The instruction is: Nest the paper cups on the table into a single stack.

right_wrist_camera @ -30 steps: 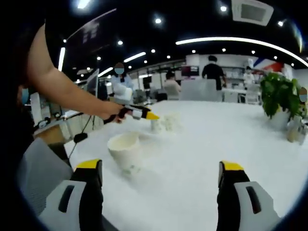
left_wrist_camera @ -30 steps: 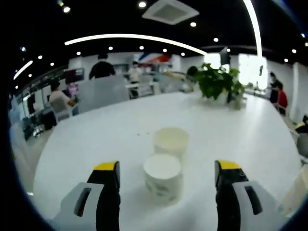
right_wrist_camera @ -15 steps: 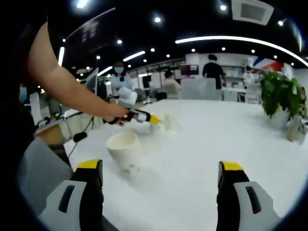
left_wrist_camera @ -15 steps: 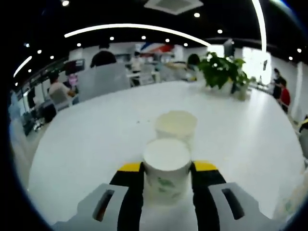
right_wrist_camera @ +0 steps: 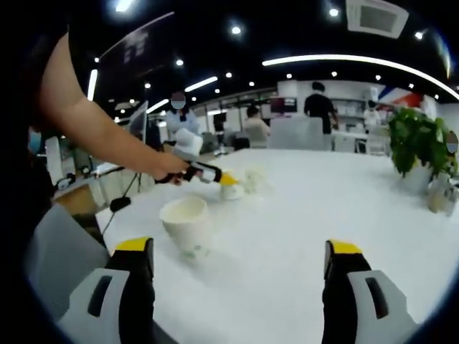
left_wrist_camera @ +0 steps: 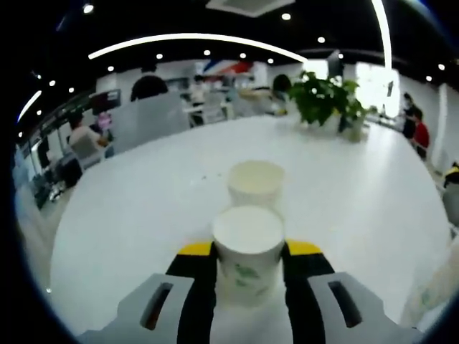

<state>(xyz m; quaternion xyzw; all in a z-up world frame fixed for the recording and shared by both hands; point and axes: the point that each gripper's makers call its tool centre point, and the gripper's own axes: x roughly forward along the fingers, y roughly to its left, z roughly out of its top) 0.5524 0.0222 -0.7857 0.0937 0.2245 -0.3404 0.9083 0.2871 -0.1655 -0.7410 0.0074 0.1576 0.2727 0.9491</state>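
A white paper cup [left_wrist_camera: 247, 240] with a green print stands upright between my left gripper's [left_wrist_camera: 249, 251] yellow-tipped jaws, which are shut on its sides. Just beyond it a second white cup [left_wrist_camera: 256, 183] stands on the white table [left_wrist_camera: 122, 215]. In the right gripper view a third cup [right_wrist_camera: 185, 222] sits on the table ahead and left of my right gripper [right_wrist_camera: 238, 251], whose jaws stand wide open with nothing between them. Farther off, a person's arm holds the left gripper [right_wrist_camera: 211, 174] against the small held cup [right_wrist_camera: 231, 190], with the other cup [right_wrist_camera: 252, 179] beside it.
A potted green plant [left_wrist_camera: 326, 104] stands at the table's far side, also the plant [right_wrist_camera: 416, 140] at the right. People and chairs are beyond the far edge. Bare tabletop [right_wrist_camera: 308, 208] spreads between the cups and the plant.
My left gripper's jaws went from wide open to shut on the near cup. The right gripper stayed open and still.
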